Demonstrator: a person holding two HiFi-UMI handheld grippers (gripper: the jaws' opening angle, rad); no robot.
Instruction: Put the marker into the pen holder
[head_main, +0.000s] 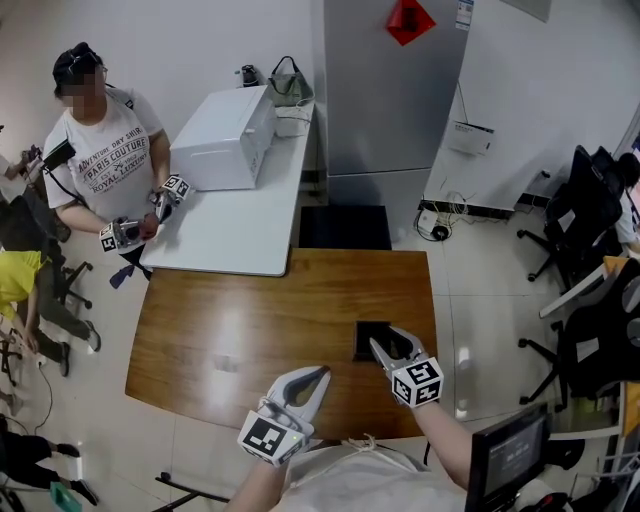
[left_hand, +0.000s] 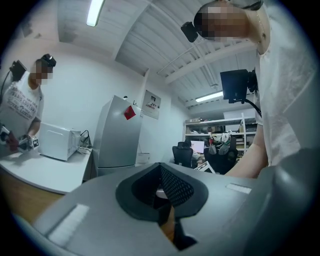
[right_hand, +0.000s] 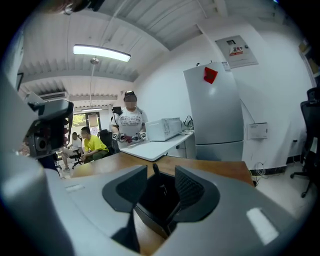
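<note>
A black square pen holder (head_main: 366, 336) stands on the wooden table (head_main: 240, 340), near its right edge. In the right gripper view the holder (right_hand: 150, 212) sits just below and between the jaws. A dark marker (right_hand: 155, 171) stands inside it, its top leaning against the far wall. My right gripper (head_main: 388, 342) hangs over the holder, open, its pads (right_hand: 188, 189) clear of the marker (right_hand: 155, 171). My left gripper (head_main: 313, 382) hovers over the table's near edge, left of the holder. Its pads (left_hand: 175, 187) meet with nothing between them.
Beyond the wooden table stands a white table (head_main: 235, 225) with a microwave (head_main: 225, 138), where a person (head_main: 105, 150) holds two other grippers. A grey refrigerator (head_main: 390, 90) is behind. Office chairs (head_main: 575, 215) stand at the right, and a monitor (head_main: 508, 450) is near my right arm.
</note>
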